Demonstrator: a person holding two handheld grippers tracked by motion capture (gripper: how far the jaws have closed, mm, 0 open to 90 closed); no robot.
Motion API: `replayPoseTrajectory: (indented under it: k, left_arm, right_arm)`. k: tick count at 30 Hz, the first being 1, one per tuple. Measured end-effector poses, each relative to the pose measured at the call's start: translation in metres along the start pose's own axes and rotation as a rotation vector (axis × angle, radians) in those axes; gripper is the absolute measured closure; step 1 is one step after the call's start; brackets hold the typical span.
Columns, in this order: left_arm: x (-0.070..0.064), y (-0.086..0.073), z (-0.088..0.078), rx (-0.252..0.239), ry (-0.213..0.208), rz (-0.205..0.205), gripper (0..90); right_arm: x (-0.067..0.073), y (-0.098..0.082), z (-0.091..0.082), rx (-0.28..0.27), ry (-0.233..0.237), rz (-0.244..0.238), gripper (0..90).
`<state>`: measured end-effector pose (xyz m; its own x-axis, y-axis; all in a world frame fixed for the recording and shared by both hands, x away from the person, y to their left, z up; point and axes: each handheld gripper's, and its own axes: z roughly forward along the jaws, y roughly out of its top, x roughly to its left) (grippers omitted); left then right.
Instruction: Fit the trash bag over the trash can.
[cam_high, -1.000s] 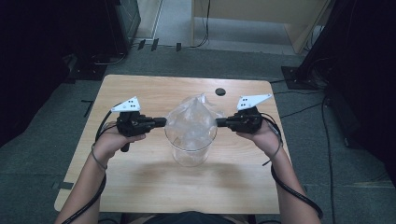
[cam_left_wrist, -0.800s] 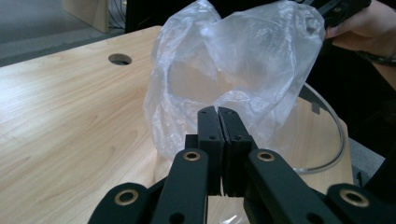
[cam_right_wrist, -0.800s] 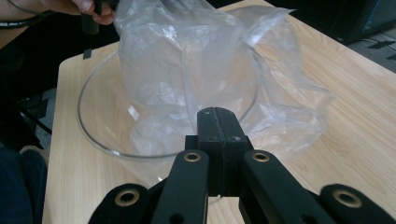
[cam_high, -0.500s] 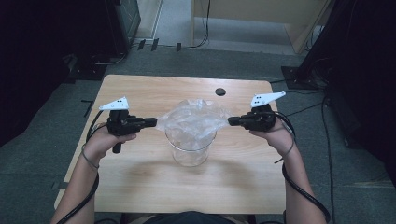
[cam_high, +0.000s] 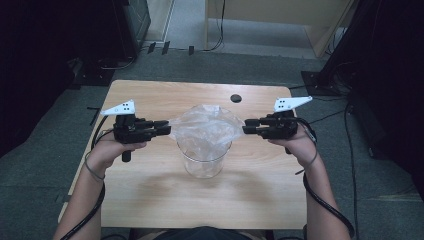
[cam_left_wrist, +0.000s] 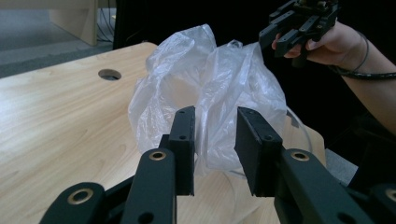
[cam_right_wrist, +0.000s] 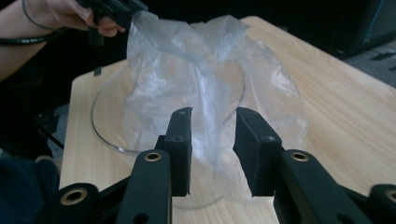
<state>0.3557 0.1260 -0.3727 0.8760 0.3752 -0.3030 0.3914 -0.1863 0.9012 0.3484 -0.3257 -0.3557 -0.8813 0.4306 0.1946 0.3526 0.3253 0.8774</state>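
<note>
Plastic bag (cam_high: 204, 126) in cup (cam_high: 204, 160), between parted left gripper (cam_high: 162, 128), right gripper (cam_high: 250, 127).

Table (cam_high: 150, 200) evenly lit, surroundings dark; bag (cam_left_wrist: 210, 88) glares softly (gripper views slightly blurred).

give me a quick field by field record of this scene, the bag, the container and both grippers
surface: wooden table with a round hole near the far edge
container: clear plastic cup, upright at mid table
bag: thin clear plastic bag sitting in the cup, its top spread over the rim
left gripper: level at the bag's left edge, jaws have just been opening, parted, bag film in the gap but not pinched
right gripper: level at the bag's right edge, jaws have just been opening, parted, not pinching the bag
hands: one on each gripper, either side of the cup
</note>
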Motion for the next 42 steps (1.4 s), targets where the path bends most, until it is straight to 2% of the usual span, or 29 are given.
replayPoseTrajectory:
  k: [2,4,5,9,12,15,17,18,21,26,30,31,33,35,37,42]
  left_arm:
    - [-0.002,0.001,0.0,0.004,-0.007,0.008,61.3]
    - [-0.002,0.001,-0.001,0.025,-0.014,0.006,53.1]
    - [-0.002,0.0,-0.002,0.037,-0.009,0.018,50.6]
    - [-0.001,0.001,-0.003,0.02,0.013,0.006,46.0]
    - [-0.003,0.005,-0.001,0.015,0.026,0.023,46.3]
    - [-0.002,0.01,0.001,-0.001,0.052,0.012,55.4]
    - [0.0,0.015,0.002,-0.01,0.088,0.012,68.0]
    - [0.002,0.018,0.005,0.002,0.095,0.001,74.6]
    - [0.007,0.022,0.014,0.032,0.105,0.016,78.4]
    - [0.014,0.026,0.034,0.074,0.1,0.026,78.5]
    - [0.017,0.023,0.048,0.125,0.117,0.043,78.4]
    - [0.018,0.021,0.051,0.138,0.106,0.035,78.4]
    - [0.016,0.017,0.054,0.159,0.092,0.052,76.7]
    - [0.012,0.014,0.056,0.169,0.065,0.052,74.5]
    - [0.008,0.013,0.056,0.179,0.034,0.059,70.8]
    - [0.0,0.007,0.053,0.191,0.008,0.09,58.6]
  right_arm:
    - [0.0,0.002,0.001,-0.019,0.001,0.014,70.4]
    - [0.001,0.003,0.002,-0.034,-0.007,0.021,74.0]
    - [0.001,0.003,0.003,-0.036,-0.02,0.027,74.5]
    - [0.001,0.004,0.01,-0.053,-0.065,0.038,75.6]
    - [0.001,0.005,0.017,-0.074,-0.083,0.048,75.2]
    - [0.001,0.006,0.022,-0.078,-0.103,0.045,76.8]
    - [-0.001,0.005,0.026,-0.074,-0.119,0.048,78.2]
    - [-0.002,0.005,0.027,-0.073,-0.124,0.051,78.9]
    - [-0.007,0.005,0.032,-0.065,-0.127,0.071,81.2]
    - [-0.012,0.006,0.041,-0.037,-0.112,0.077,81.8]
    - [-0.014,0.006,0.049,-0.003,-0.084,0.077,81.0]
    - [-0.013,0.006,0.051,0.006,-0.078,0.073,79.5]
    - [-0.011,0.005,0.054,0.028,-0.057,0.061,77.8]
    - [-0.008,0.004,0.057,0.043,-0.034,0.053,76.2]
    - [-0.004,0.004,0.06,0.059,-0.009,0.05,73.9]
    - [0.006,0.003,0.063,0.082,0.025,0.029,66.2]
